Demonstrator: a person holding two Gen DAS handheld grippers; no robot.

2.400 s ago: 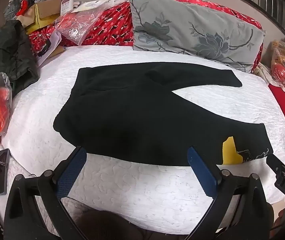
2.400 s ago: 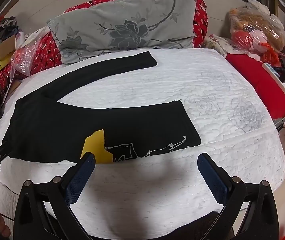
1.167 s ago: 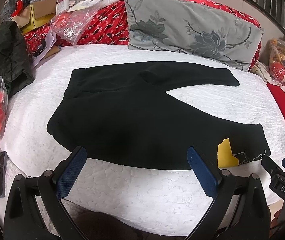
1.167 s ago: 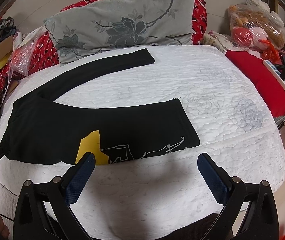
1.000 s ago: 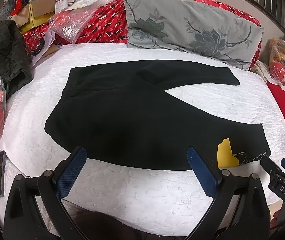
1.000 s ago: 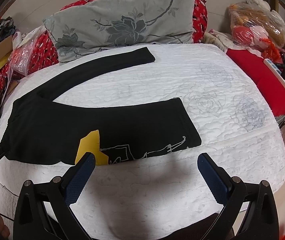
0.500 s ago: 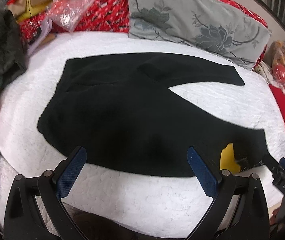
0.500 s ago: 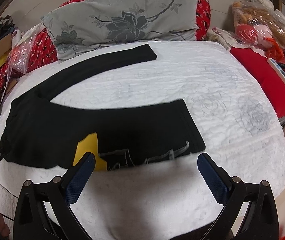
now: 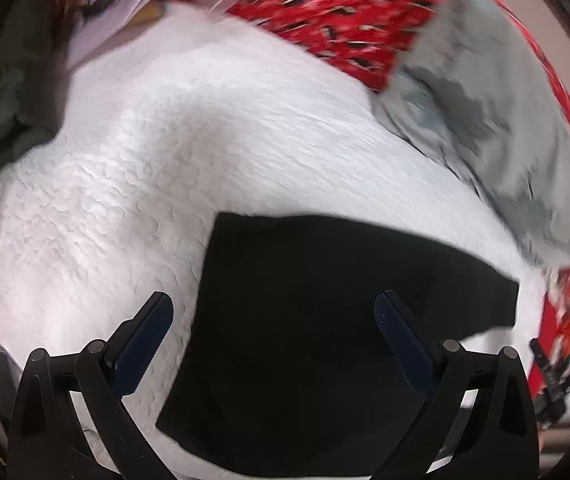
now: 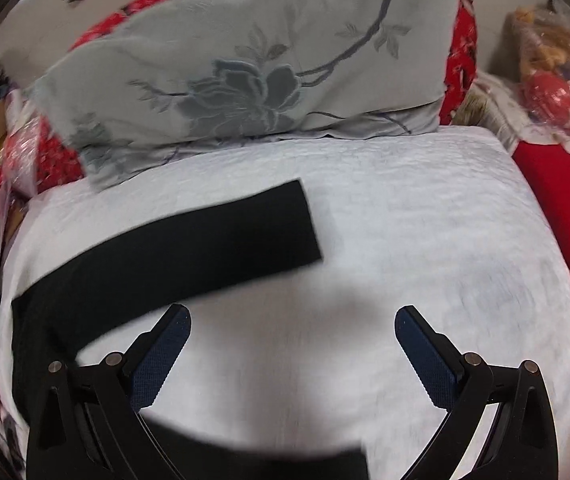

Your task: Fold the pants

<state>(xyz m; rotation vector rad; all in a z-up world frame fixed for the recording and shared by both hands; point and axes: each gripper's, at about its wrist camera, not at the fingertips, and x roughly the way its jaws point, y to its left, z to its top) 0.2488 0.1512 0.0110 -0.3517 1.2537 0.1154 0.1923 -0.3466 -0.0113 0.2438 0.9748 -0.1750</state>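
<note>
Black pants [image 9: 325,320] lie flat on the white quilted bed [image 9: 165,160]. In the left wrist view my left gripper [image 9: 273,316] is open and empty, low over the waist end; its left finger is over the white cover, its right finger over the black cloth. In the right wrist view my right gripper [image 10: 291,336] is open and empty over the white cover between the two legs. The far leg [image 10: 189,252] runs from the left to its hem at centre. The near leg [image 10: 305,466] shows only as a black strip at the bottom edge.
A grey flowered pillow [image 10: 245,64] leans on red bedding [image 9: 345,12] at the head of the bed. Dark clothes [image 9: 1,60] and plastic bags lie at the left. A red cushion [image 10: 557,200] and bagged toys [image 10: 557,72] sit at the right.
Both grippers have moved forward and down over the pants, fast enough to blur the views. The left now sits over the waist end, the right over the gap between the legs. Both stay open.
</note>
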